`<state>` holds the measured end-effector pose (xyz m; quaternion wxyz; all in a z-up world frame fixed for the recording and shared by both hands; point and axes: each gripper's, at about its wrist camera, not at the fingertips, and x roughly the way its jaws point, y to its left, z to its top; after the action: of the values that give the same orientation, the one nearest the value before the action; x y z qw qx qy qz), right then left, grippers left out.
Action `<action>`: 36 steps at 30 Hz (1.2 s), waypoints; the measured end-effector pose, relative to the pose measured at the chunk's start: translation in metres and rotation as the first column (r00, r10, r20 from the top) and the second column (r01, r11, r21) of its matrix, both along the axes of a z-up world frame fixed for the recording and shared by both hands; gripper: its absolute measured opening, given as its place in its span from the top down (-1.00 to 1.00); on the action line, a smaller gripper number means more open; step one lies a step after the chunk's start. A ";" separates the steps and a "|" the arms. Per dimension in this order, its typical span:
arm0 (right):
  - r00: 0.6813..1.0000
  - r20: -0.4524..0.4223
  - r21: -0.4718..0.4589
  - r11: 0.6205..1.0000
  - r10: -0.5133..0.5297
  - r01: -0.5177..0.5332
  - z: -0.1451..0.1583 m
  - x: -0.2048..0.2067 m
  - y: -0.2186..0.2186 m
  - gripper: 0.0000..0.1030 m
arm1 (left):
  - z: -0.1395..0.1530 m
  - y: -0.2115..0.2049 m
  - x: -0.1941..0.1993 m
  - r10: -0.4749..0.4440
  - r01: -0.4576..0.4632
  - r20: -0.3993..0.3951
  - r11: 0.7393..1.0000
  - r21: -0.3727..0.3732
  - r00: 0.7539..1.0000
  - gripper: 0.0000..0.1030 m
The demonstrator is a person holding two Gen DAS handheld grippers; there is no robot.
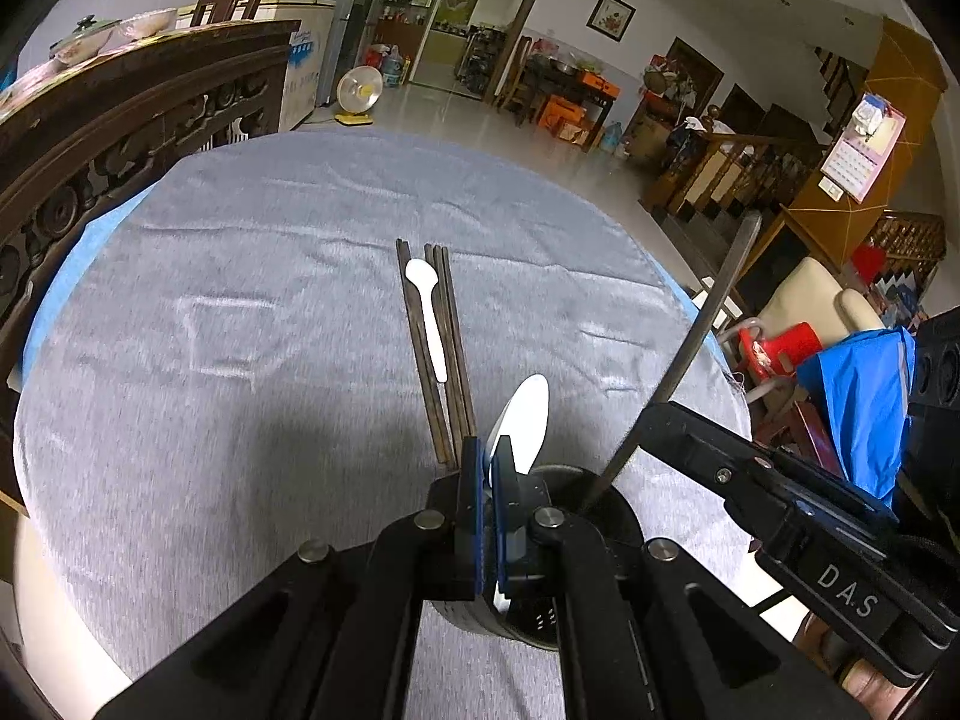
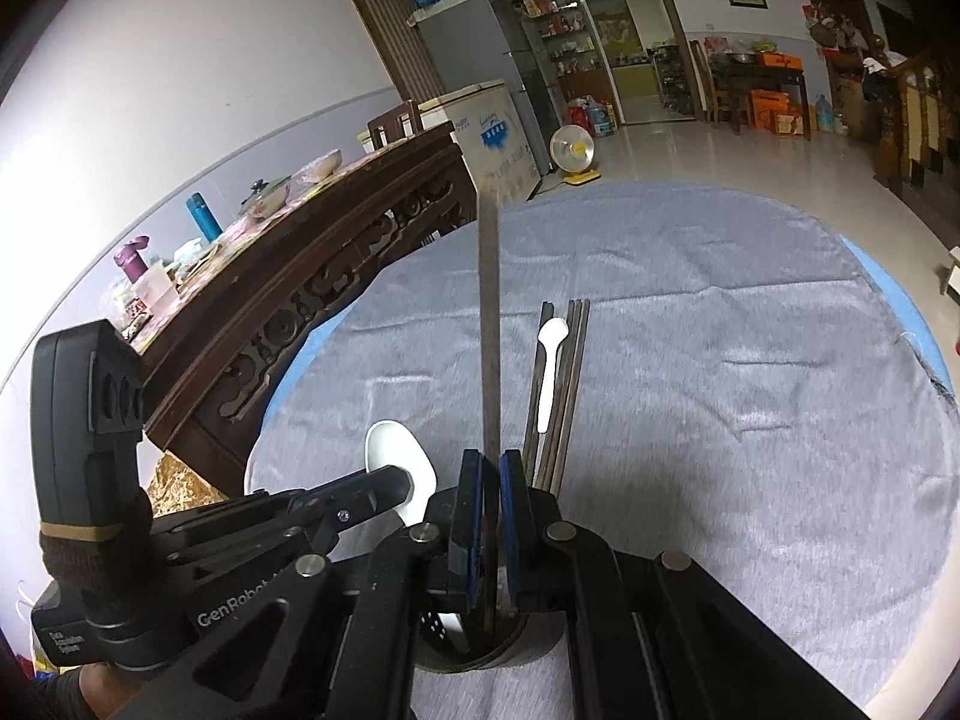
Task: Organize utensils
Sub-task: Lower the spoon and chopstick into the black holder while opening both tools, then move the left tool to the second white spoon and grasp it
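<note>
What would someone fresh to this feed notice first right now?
Both grippers meet over the dark round utensil holder at the near edge of the grey cloth-covered table: the left gripper clamps a white plastic spoon, the right gripper a long dark chopstick. Farther out lie more dark chopsticks with a small white spoon.

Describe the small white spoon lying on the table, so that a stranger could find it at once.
Start at the round table under the grey cloth. Near its middle lies a row of dark chopsticks. The small white spoon lies among them, flat, the only pale piece there; the larger white spoon is in a gripper.
</note>
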<state>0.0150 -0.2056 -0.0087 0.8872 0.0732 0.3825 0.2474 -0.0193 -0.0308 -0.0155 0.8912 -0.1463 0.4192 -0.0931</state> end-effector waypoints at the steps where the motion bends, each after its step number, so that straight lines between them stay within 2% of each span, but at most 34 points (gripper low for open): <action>1: 1.000 -0.005 -0.001 1.000 0.002 -0.002 0.000 0.000 0.000 0.85 | 0.000 0.001 -0.001 0.001 -0.001 -0.003 1.000 0.000 1.000 0.95; 6: 1.000 -0.022 -0.004 1.000 0.004 -0.004 0.000 -0.003 -0.002 0.83 | 0.001 0.007 -0.004 0.006 -0.007 -0.027 1.000 -0.022 1.000 0.88; 8: 1.000 -0.019 0.001 1.000 0.005 -0.005 0.004 -0.005 -0.004 0.76 | 0.005 0.011 -0.006 0.011 -0.013 -0.033 0.999 -0.040 0.999 0.61; 9: 1.000 -0.017 0.004 1.000 0.004 -0.004 0.007 -0.006 -0.006 0.65 | 0.008 0.014 -0.008 0.019 -0.020 -0.033 0.999 -0.050 0.999 0.33; 10: 1.000 -0.017 0.012 1.000 0.001 -0.001 0.010 -0.007 -0.009 0.58 | 0.013 0.019 -0.010 0.030 -0.031 -0.026 0.997 -0.064 0.999 0.16; 12: 1.000 -0.013 0.032 0.999 -0.005 0.005 0.017 -0.008 -0.016 0.39 | 0.025 0.028 -0.013 0.047 -0.046 0.003 0.995 -0.089 0.999 0.13; 14: 1.000 -0.007 0.061 0.998 -0.013 0.013 0.025 -0.009 -0.024 0.33 | 0.034 0.035 -0.014 0.058 -0.056 0.019 0.992 -0.111 0.998 0.08; 16: 1.000 -0.005 0.088 0.996 -0.026 0.026 0.031 -0.007 -0.034 0.20 | 0.045 0.048 -0.014 0.087 -0.080 0.041 0.987 -0.137 0.995 -0.03; 17: 0.999 -0.006 0.101 0.994 -0.040 0.041 0.034 -0.006 -0.042 -0.04 | 0.049 0.053 -0.013 0.103 -0.095 0.047 0.985 -0.144 0.994 -0.07; 18: 0.998 -0.006 0.111 0.992 -0.058 0.059 0.035 -0.004 -0.049 -0.15 | 0.052 0.060 -0.010 0.122 -0.113 0.050 0.982 -0.151 0.991 -0.12; 21: 0.994 -0.017 0.112 0.988 -0.108 0.109 0.034 0.004 -0.067 -0.15 | 0.051 0.073 0.003 0.157 -0.152 0.026 0.979 -0.139 0.987 -0.12; 23: 0.990 -0.046 0.116 0.983 -0.136 0.140 0.026 0.011 -0.079 -0.15 | 0.041 0.083 0.017 0.179 -0.180 -0.020 0.975 -0.132 0.984 -0.12; 28: 0.973 -0.155 0.088 0.978 -0.173 0.188 -0.007 0.031 -0.094 -0.15 | 0.002 0.093 0.043 0.205 -0.221 -0.146 0.969 -0.105 0.968 -0.12; 30: 0.962 -0.200 0.067 0.977 -0.184 0.201 -0.026 0.038 -0.097 -0.15 | -0.011 0.095 0.046 0.209 -0.228 -0.174 0.969 -0.098 0.962 -0.12; 36: 0.946 -0.242 0.015 0.974 -0.216 0.227 -0.060 0.044 -0.100 -0.15 | -0.042 0.092 0.050 0.219 -0.235 -0.237 0.971 -0.043 0.946 -0.12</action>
<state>0.0592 -0.3055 -0.0684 0.8552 0.1636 0.4704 0.1436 0.0312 0.0616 -0.0573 0.8353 -0.2351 0.4968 0.0129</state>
